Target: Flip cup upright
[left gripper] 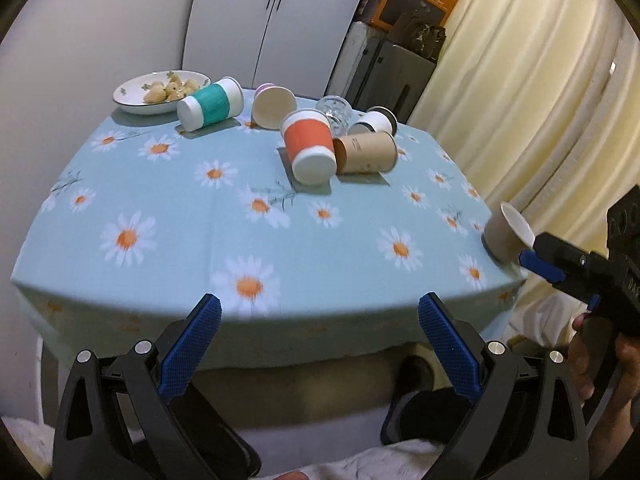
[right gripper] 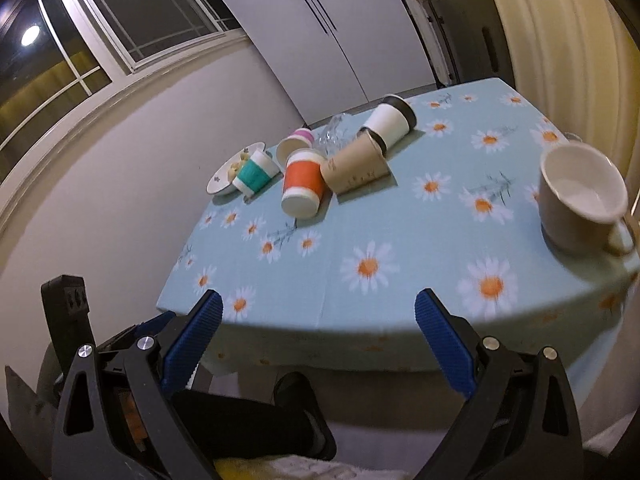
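Beige mug [right gripper: 580, 196] sat upright at 3 o'clock on the worktop [right gripper: 400, 248], white inside; both grippers' [left gripper: 320, 344] [right gripper: 318, 344] jaws were spread, holding nothing.

Upright mug [right gripper: 580, 196]: you are seeing it standing mouth-up at the right of the right wrist view, beige outside, white inside.
Orange cup [right gripper: 303, 186]: it is lying on its side at centre, white base facing you.
Teal cup [right gripper: 255, 176]: it is lying tipped beside the orange one's left.
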Available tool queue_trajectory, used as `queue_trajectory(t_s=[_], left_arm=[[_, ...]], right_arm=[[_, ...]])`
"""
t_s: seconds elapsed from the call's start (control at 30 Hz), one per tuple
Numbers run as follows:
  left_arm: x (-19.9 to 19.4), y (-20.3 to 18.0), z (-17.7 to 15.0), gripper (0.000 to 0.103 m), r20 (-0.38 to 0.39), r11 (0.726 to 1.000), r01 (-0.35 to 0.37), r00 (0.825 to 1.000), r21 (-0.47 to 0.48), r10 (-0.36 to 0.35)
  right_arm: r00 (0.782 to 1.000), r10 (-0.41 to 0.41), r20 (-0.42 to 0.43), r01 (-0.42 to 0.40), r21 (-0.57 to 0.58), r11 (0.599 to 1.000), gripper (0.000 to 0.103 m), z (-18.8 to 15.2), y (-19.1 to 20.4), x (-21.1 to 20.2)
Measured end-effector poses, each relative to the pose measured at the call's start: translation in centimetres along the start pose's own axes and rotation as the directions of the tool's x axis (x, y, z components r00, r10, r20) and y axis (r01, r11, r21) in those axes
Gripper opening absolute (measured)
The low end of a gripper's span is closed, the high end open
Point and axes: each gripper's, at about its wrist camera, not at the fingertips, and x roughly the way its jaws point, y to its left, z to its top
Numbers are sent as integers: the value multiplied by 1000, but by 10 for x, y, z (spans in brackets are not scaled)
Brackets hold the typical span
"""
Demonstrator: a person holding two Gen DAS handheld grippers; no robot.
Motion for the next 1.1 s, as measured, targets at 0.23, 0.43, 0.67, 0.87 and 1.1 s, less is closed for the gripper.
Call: queue_trajectory(t_s=[0.23,0.43,0.67,0.87,1.1], left_arm=[[43,11,78,95,-17,998,50,999,-45,-51],[99,14,134,95,-127,994,102,986,-46,-108],[160,19,169,95,-267,995,72,960,-62,-86],[191,30,176,87,-353,994,29,933,-106,-65],[210,33,178,74,-393,994,1,919,-106,-43]], right_arm=[[997,-29,-73,29,-6,1000,96,60,-4,47],[993,-13,-114,19,53,998,95,100,-21,79],[991,-15,-135,24,66,998,95,114,-38,92],[987,-4,-163,16,73,997,95,110,-46,97],[986,-10,-166,18,51,999,95,107,-42,96]])
